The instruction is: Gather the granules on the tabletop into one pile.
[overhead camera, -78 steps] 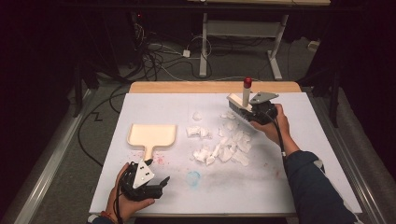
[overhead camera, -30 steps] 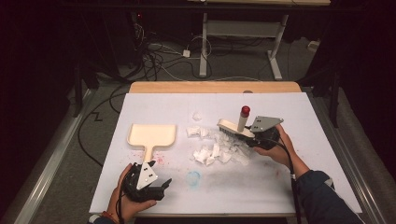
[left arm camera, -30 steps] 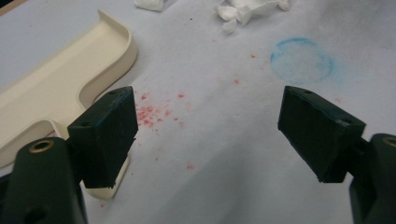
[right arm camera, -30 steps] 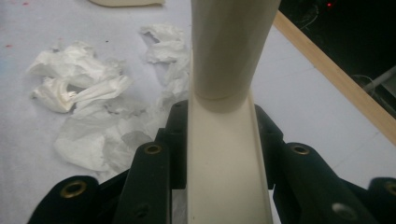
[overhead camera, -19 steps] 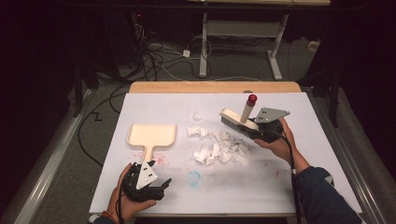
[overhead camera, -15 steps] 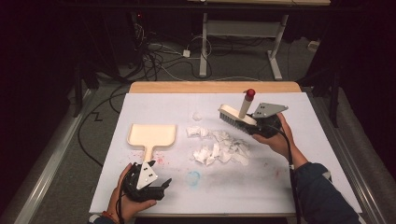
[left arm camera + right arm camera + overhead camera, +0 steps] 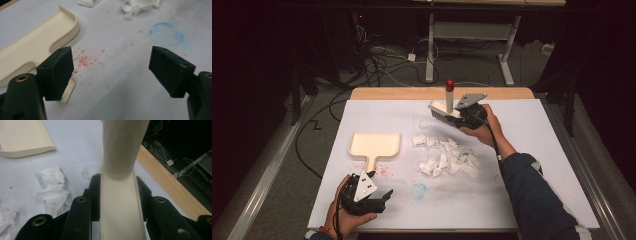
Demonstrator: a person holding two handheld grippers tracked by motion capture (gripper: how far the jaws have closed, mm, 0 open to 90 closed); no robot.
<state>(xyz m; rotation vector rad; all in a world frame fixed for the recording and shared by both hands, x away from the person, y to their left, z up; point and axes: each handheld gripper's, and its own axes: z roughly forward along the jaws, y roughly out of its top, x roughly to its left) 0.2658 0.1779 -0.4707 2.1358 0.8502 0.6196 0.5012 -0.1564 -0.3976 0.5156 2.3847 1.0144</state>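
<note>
A cream hand brush [image 7: 443, 111] with a red-capped handle [image 7: 449, 86] hangs above the far side of the white table sheet, beyond a pile of crumpled paper scraps [image 7: 448, 159]. My right gripper [image 7: 468, 115] is shut on the brush; in the right gripper view its jaws [image 7: 118, 185] clamp both sides of the brush body [image 7: 120, 205]. A cream dustpan [image 7: 374, 145] lies flat at the left. My left gripper [image 7: 381, 198] rests near the front edge by the dustpan's handle tip [image 7: 67, 92], jaws open [image 7: 112, 72] with nothing between them.
One stray scrap [image 7: 423, 125] lies under the brush, and two more [image 7: 424, 141] sit left of the pile. A blue ring stain [image 7: 418, 190] and red specks [image 7: 382, 171] mark the sheet. The wooden table edge [image 7: 412, 93] runs along the far side.
My right gripper has carried the brush up off the scrap pile and away toward the far side of the table. The left gripper has stayed where it was.
</note>
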